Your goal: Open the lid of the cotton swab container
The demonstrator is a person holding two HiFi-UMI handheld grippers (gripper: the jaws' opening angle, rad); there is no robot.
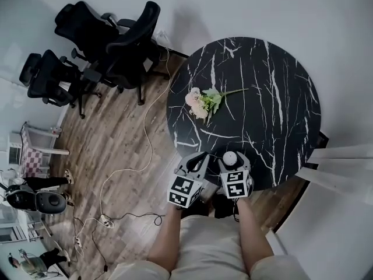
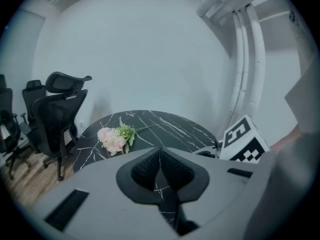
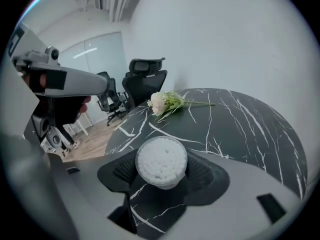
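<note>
Spread wide at the bottom of its own view, the right gripper (image 3: 162, 176) brackets the cotton swab container (image 3: 161, 160), which stands at the near edge of the black marble table (image 3: 250, 129), lower centre of frame. Its pads do not visibly press on the tub. Just beside it, the left gripper (image 2: 160, 160) is clenched on nothing. Farther up the frame lies a pink flower (image 3: 164, 103). My worry: with no firm hold, prying the lid could tip the tub off the near rim and scatter swabs.
</note>
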